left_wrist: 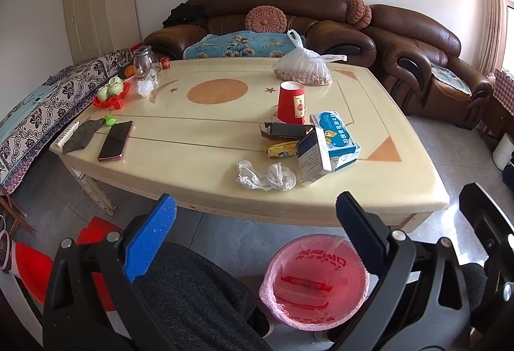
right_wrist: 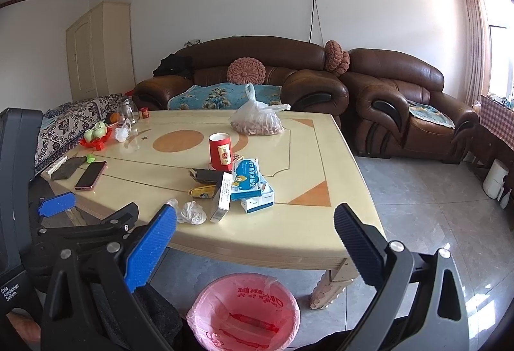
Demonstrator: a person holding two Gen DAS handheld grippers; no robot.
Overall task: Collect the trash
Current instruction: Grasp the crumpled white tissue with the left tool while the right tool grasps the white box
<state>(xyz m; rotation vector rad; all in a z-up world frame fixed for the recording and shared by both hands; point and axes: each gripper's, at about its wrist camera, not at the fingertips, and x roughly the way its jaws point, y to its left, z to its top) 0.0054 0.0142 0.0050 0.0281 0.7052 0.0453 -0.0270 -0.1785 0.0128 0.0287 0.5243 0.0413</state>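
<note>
A pink-lined trash bin (left_wrist: 316, 283) stands on the floor in front of the cream table (left_wrist: 199, 171); it also shows in the right wrist view (right_wrist: 244, 314). On the table's near side lie crumpled white plastic (left_wrist: 266, 176), medicine boxes (left_wrist: 327, 144), a yellow wrapper (left_wrist: 281, 149), a dark carton (left_wrist: 286, 130) and a red paper cup (left_wrist: 290, 103). My left gripper (left_wrist: 253, 219) is open and empty above the bin, short of the table edge. My right gripper (right_wrist: 255, 230) is open and empty, also short of the table. The crumpled plastic shows in the right wrist view (right_wrist: 192, 213).
A phone (left_wrist: 115, 140), grey cloth (left_wrist: 80, 136), red fruit tray with green cups (left_wrist: 110, 92), glass jar (left_wrist: 143, 62) and bag of nuts (left_wrist: 303, 68) sit on the table. Brown sofas (left_wrist: 417, 62) stand behind. My left gripper shows at left in the right wrist view (right_wrist: 57, 205).
</note>
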